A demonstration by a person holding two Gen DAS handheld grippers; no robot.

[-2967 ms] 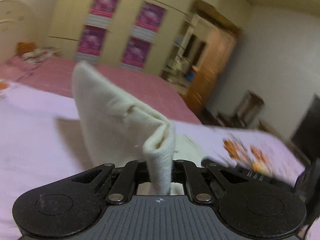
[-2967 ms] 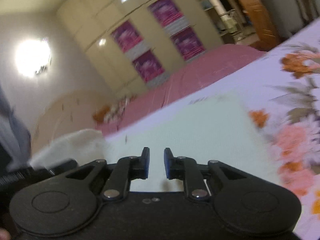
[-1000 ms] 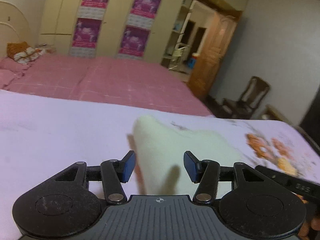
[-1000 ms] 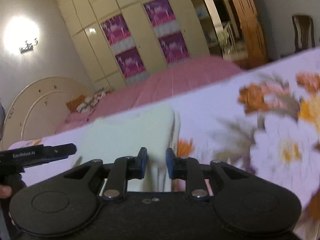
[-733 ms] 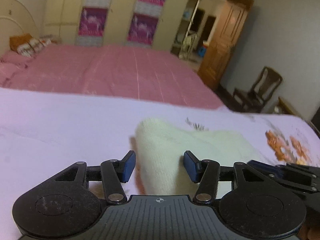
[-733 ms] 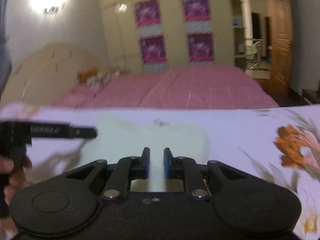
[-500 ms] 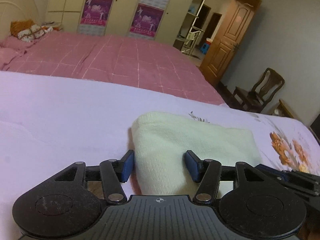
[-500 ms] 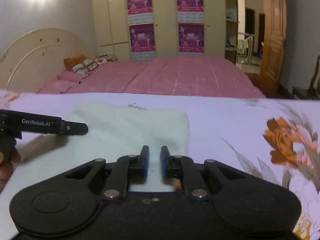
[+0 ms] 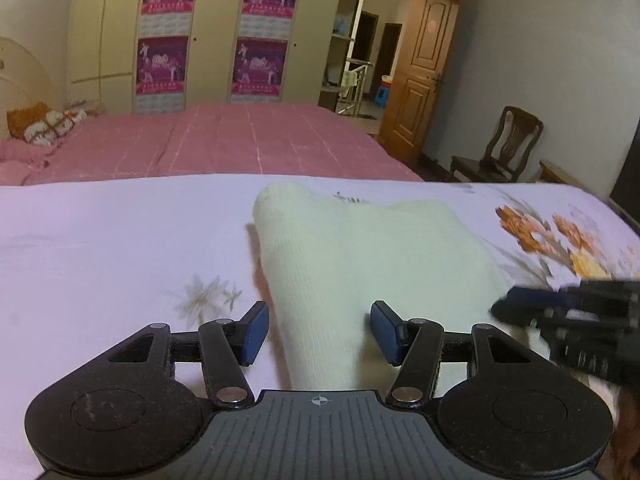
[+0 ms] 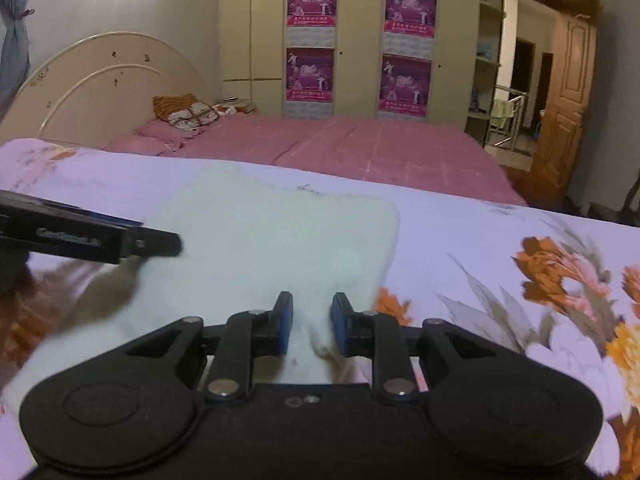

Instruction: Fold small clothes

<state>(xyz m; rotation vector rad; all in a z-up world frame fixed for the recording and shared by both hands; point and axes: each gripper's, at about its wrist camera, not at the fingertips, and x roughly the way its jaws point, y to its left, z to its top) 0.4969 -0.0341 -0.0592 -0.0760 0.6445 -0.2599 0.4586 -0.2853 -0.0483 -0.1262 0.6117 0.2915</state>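
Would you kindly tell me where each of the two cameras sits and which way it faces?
Left wrist: on the left gripper, looking forward and down at the left end of the cream cloth on the floral sheet; its open fingers straddle that edge, and the right gripper shows at right.
Right wrist: on the right gripper, facing the cloth's right end; its jaws are opening over it, and the left gripper shows at left.
Shared: cloth, sheet, pink bed, wardrobe, door.

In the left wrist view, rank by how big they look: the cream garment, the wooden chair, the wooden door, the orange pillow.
1. cream garment, nearest the camera
2. wooden door
3. wooden chair
4. orange pillow
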